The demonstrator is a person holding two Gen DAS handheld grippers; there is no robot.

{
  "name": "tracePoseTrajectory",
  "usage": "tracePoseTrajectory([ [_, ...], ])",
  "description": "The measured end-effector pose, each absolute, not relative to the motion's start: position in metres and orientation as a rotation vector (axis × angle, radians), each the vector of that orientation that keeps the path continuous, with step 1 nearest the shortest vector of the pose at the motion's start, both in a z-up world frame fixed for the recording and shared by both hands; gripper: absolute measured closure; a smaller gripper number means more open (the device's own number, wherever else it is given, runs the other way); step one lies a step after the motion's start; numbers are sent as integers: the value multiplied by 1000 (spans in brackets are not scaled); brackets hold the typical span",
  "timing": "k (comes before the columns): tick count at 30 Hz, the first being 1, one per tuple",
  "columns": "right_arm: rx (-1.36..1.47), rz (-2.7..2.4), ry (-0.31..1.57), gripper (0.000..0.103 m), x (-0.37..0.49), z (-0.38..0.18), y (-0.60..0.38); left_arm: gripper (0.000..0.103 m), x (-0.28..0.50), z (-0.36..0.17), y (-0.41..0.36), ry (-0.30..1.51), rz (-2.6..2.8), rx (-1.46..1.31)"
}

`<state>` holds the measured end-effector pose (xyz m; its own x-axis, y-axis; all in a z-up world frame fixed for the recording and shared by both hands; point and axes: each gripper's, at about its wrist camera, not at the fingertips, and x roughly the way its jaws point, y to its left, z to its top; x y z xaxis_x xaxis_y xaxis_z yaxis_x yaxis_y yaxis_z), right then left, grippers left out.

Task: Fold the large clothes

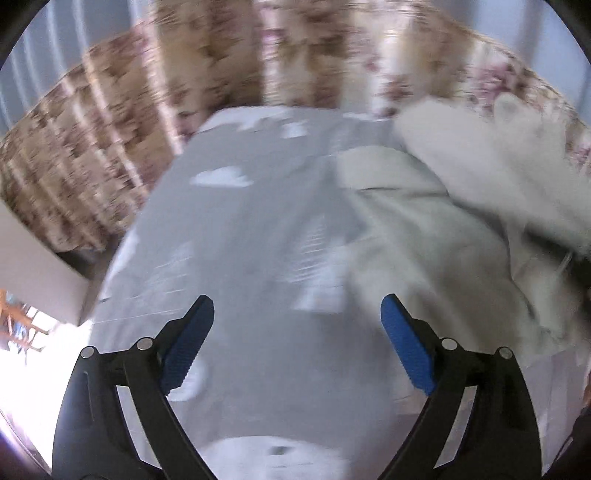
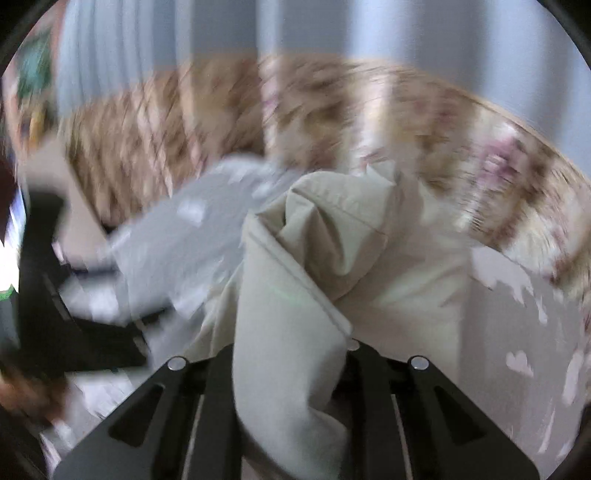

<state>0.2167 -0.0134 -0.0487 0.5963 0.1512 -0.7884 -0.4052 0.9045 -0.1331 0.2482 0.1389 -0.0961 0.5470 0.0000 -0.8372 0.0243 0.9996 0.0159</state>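
A pale beige garment lies crumpled on a grey sheet with white patches, to the right in the left wrist view. My left gripper hangs open above the bare sheet, its blue pads wide apart with nothing between them. In the right wrist view my right gripper is shut on a fold of the beige garment. The cloth rises out of the jaws, drapes over them and hides the fingertips. The left gripper shows as a dark blur at the left edge.
A brown and pink floral cover runs across the back behind the sheet. A white fluffy item lies at the far right beside the garment. Grey curtains hang behind. A person's hand is at the lower left. Both views are blurred.
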Motion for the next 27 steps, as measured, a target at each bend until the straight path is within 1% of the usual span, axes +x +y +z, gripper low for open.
tracePoseTrajectory([
  [2, -471, 361, 949, 89, 207, -91, 15, 12, 246, -104, 152, 1005, -11, 27],
  [4, -664, 345, 902, 88, 191, -112, 37, 12, 241, -114, 159, 1012, -55, 19],
  [6, -682, 349, 924, 86, 192, -110, 40, 12, 234, -120, 160, 1026, -74, 28],
  [8, -673, 382, 958, 81, 195, -103, 38, 12, 231, -123, 162, 1028, -78, 36],
  [9, -681, 391, 961, 77, 193, -101, 36, 12, 229, -124, 162, 1031, -88, 34],
  [10, -705, 398, 972, 69, 189, -97, 36, 12, 228, -124, 162, 1031, -96, 27],
  [11, -720, 408, 985, 65, 184, -92, 36, 12, 226, -123, 162, 1029, -102, 19],
  [13, -700, 441, 985, 42, 174, -74, 32, 11, 224, -120, 166, 1021, -107, 15],
  [14, -675, 462, 966, 34, 164, -58, 23, 10, 223, -117, 167, 1015, -106, 17],
  [15, -655, 485, 950, 22, 155, -45, 17, 9, 223, -115, 167, 1011, -106, 18],
  [16, -628, 516, 921, 20, 142, -27, 8, 8, 223, -112, 166, 1007, -109, 19],
  [19, -565, 501, 843, 20, 131, 12, -27, 7, 223, -101, 158, 993, -124, 36],
  [21, -532, 453, 824, 20, 134, 24, -54, 6, 223, -92, 148, 977, -136, 55],
  [25, -395, 327, 827, 20, 162, 27, -120, 3, 223, -75, 120, 949, -210, 65],
  [27, -276, 318, 836, 20, 180, 16, -155, 3, 226, -70, 102, 940, -266, 63],
])
